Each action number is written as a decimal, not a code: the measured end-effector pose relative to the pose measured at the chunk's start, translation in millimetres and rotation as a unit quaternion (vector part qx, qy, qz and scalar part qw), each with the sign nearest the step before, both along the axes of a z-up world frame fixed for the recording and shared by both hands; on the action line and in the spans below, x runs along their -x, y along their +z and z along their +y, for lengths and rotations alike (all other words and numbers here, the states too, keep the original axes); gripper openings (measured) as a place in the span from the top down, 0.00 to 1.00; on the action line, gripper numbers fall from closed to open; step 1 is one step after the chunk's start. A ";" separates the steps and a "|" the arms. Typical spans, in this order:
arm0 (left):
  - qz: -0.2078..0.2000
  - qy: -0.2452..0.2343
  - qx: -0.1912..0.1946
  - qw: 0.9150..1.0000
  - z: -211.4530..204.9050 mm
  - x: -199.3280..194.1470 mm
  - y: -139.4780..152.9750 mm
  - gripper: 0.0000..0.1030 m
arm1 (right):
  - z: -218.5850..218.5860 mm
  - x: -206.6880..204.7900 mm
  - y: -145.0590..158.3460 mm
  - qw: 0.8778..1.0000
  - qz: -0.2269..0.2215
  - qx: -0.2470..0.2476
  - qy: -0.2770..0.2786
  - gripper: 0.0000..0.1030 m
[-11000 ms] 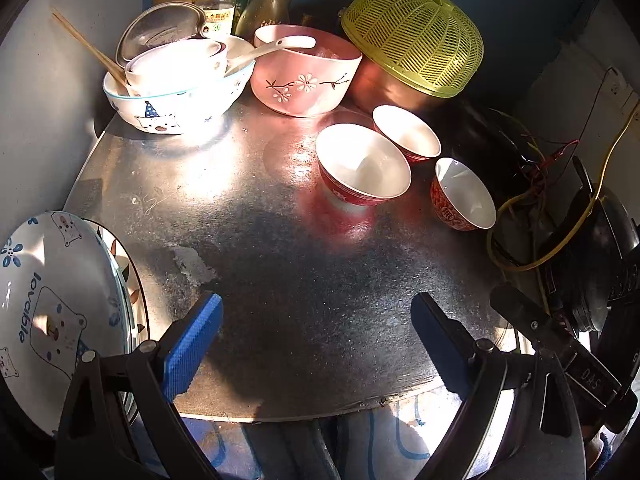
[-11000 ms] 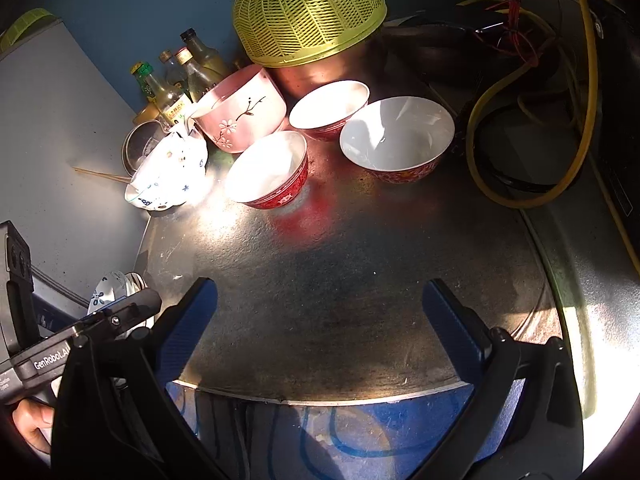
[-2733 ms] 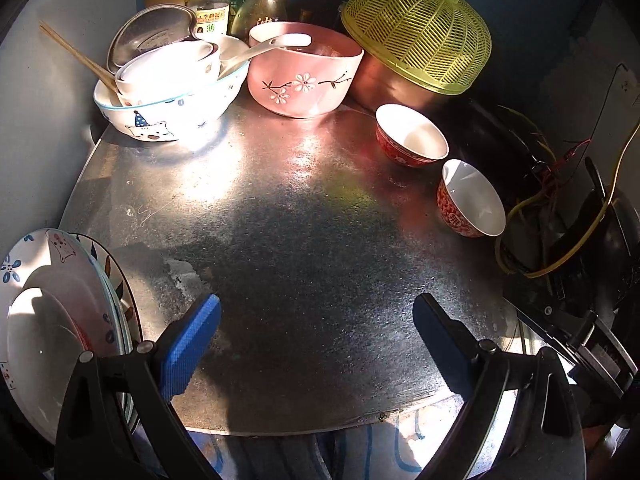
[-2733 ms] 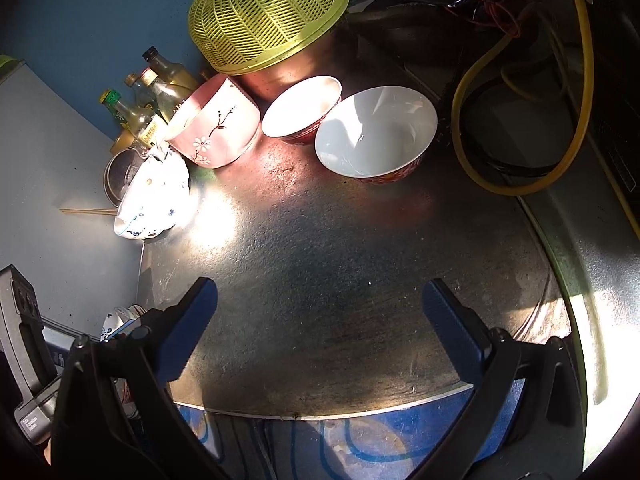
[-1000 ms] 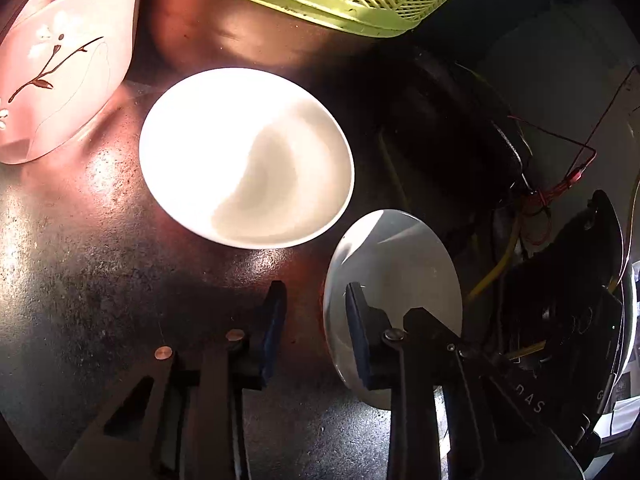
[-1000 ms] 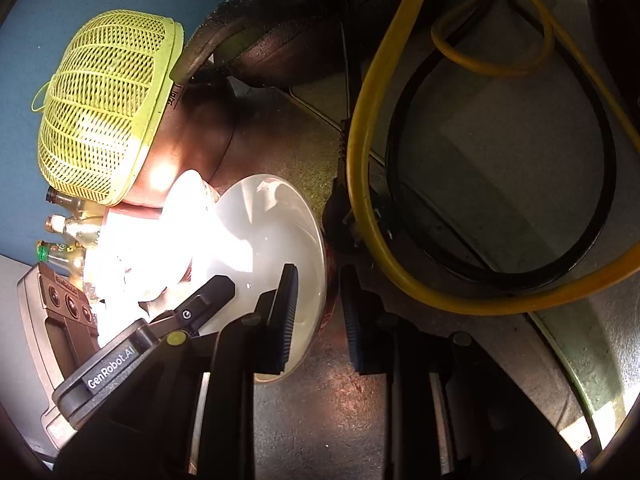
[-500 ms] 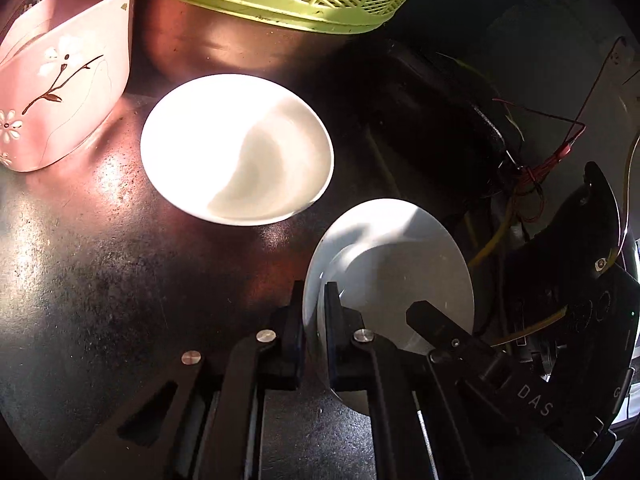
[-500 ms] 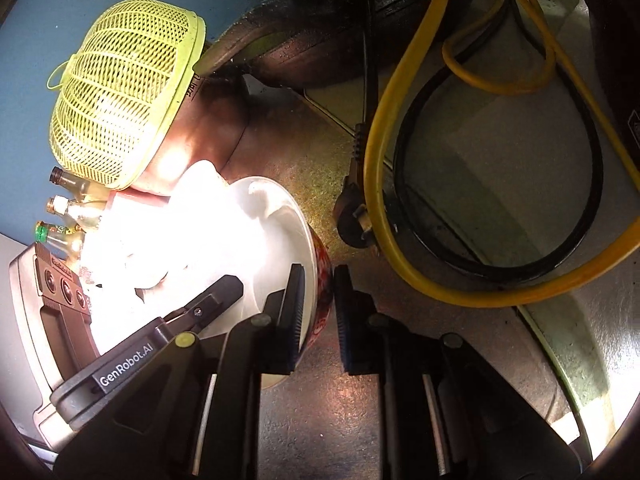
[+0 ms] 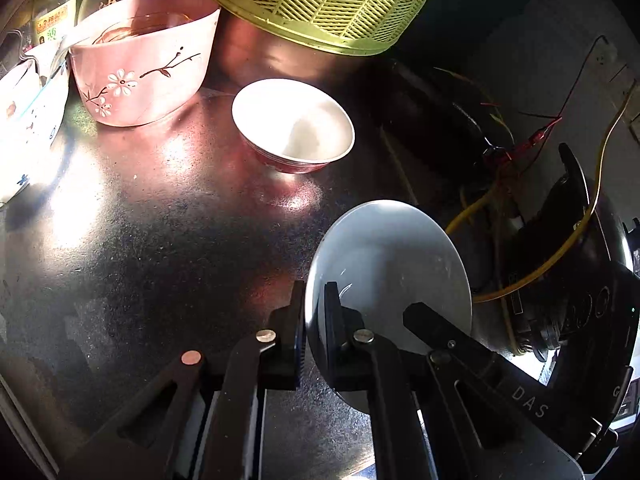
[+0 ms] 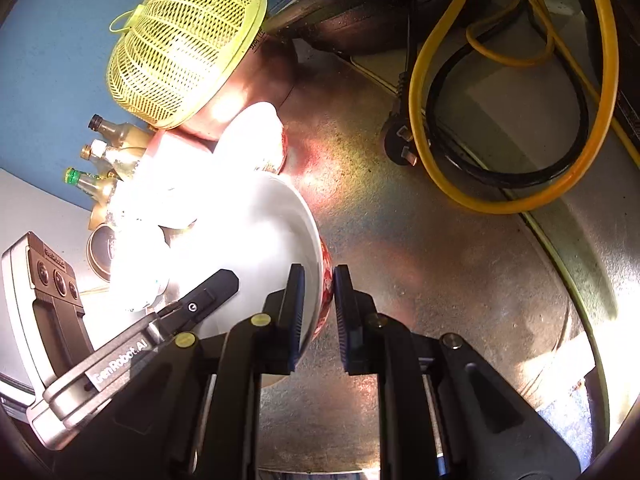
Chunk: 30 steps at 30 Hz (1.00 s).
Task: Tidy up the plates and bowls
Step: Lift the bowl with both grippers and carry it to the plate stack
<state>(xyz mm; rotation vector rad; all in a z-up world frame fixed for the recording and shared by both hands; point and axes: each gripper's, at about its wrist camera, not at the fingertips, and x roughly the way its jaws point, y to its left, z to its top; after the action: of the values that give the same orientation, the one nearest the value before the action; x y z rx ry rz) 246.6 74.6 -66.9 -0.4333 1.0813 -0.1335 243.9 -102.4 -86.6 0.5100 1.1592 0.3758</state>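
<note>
My left gripper (image 9: 315, 300) is shut on the left rim of a small red bowl with a white inside (image 9: 396, 276), held over the metal table's right part. My right gripper (image 10: 320, 292) is shut on the right rim of the same bowl (image 10: 256, 248), seen there with its red outside (image 10: 326, 280) between the pads. A second red bowl (image 9: 294, 126) stands farther back on the table; in the right wrist view it shows overexposed (image 10: 256, 132). The right gripper's arm (image 9: 480, 364) crosses the left wrist view.
A pink flowered bowl (image 9: 144, 56) and a blue-and-white bowl stack (image 9: 28, 92) stand at the back left. A yellow-green mesh cover (image 9: 320, 0) sits on a copper pot. Bottles (image 10: 104, 152) line the wall. Yellow and black cables (image 10: 500, 128) lie to the right of the round metal table (image 9: 140, 240).
Both grippers have lifted the bowl up and back from the other red bowl. The view now takes in more of the table and the pink bowl.
</note>
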 end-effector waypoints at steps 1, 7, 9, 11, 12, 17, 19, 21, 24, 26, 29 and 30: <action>-0.001 0.004 -0.002 1.000 -0.7 4.6 1.4 0.94 | 1.5 4.1 1.5 1.000 -0.001 0.000 0.006 0.85; -0.006 0.031 -0.009 0.999 13.9 43.7 10.9 0.94 | 14.5 24.0 15.9 0.999 -0.007 -0.004 0.039 0.85; -0.008 0.041 -0.012 0.999 19.3 57.5 14.2 0.94 | 18.7 31.8 19.2 0.999 -0.008 -0.004 0.051 0.85; -0.010 0.051 -0.014 0.999 24.1 68.1 17.2 0.94 | 16.7 40.2 20.8 0.998 -0.010 -0.005 0.062 0.85; -0.011 0.055 -0.015 0.998 26.7 74.1 18.9 0.94 | 19.0 43.7 22.4 0.998 -0.011 -0.006 0.067 0.85; -0.014 0.077 -0.018 0.997 38.2 98.7 24.9 0.94 | 31.6 59.6 30.0 0.996 -0.018 -0.004 0.090 0.85; -0.016 0.084 -0.018 0.996 42.0 106.8 27.3 0.94 | 34.5 65.9 32.5 0.995 -0.020 -0.004 0.098 0.85; -0.017 0.091 -0.019 0.996 45.0 112.0 28.9 0.94 | 37.4 71.3 34.4 0.994 -0.022 -0.003 0.105 0.85; -0.019 0.101 -0.020 0.995 48.2 122.3 31.6 0.94 | 42.3 79.0 36.8 0.993 -0.023 -0.003 0.116 0.85; -0.020 0.108 -0.020 0.994 50.7 129.8 33.1 0.94 | 46.4 83.6 38.5 0.992 -0.024 -0.003 0.123 0.85; -0.022 0.120 -0.019 0.992 55.9 139.7 35.4 0.94 | 53.2 89.4 41.0 0.991 -0.026 -0.002 0.134 0.85; -0.022 0.124 -0.019 0.992 57.8 142.8 36.1 0.94 | 55.9 91.0 41.6 0.990 -0.027 -0.003 0.138 0.85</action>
<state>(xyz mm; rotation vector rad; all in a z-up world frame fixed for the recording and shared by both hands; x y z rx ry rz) 103.7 132.5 -30.8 -0.5240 0.9758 0.0976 152.9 -46.5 -45.0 0.3413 1.1800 0.6278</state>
